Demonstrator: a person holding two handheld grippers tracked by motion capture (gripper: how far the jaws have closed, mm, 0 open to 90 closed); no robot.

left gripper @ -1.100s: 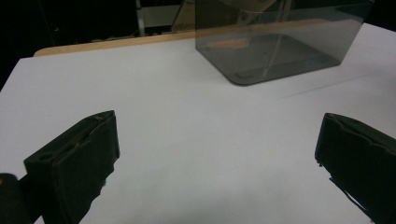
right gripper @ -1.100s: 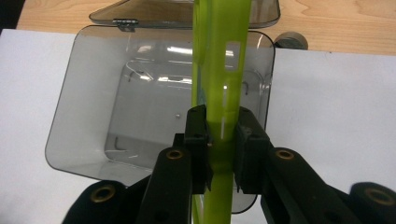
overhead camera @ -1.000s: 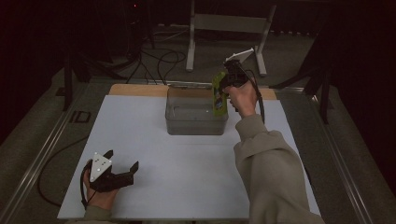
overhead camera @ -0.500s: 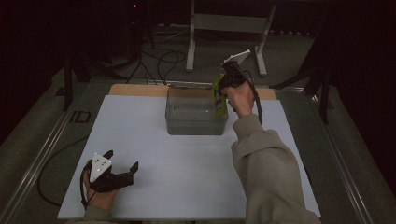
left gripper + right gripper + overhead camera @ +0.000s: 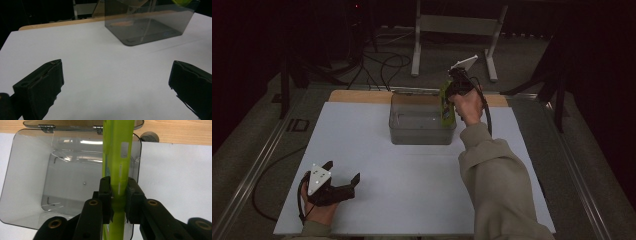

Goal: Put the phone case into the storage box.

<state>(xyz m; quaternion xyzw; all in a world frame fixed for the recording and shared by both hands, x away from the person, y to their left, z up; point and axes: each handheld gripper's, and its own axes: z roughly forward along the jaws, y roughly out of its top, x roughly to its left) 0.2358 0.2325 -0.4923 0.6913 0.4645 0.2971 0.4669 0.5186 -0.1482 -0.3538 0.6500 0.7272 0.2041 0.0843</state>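
Note:
A flat lime-green plastic piece (image 5: 117, 157) with slots hangs edge-on over the right side of a clear grey bin (image 5: 27, 177) whose lid is folded back. My right gripper (image 5: 118, 195) is shut on it, pads pressed on both faces. In the high view the green piece (image 5: 445, 102) sits at the bin's (image 5: 422, 131) right wall, below the right gripper (image 5: 451, 92). The left gripper (image 5: 343, 182) rests near the table's front left, jaws wide open, nothing between them. In the left gripper view its fingers (image 5: 42, 87) frame bare white table, with the bin (image 5: 150, 27) far ahead.
A white sheet (image 5: 377, 165) covers the table, with a wooden strip (image 5: 357, 96) at the back. Behind the table stand a metal frame (image 5: 452, 30) and loose cables (image 5: 382, 60) on the floor. The bin holds nothing that I can make out.

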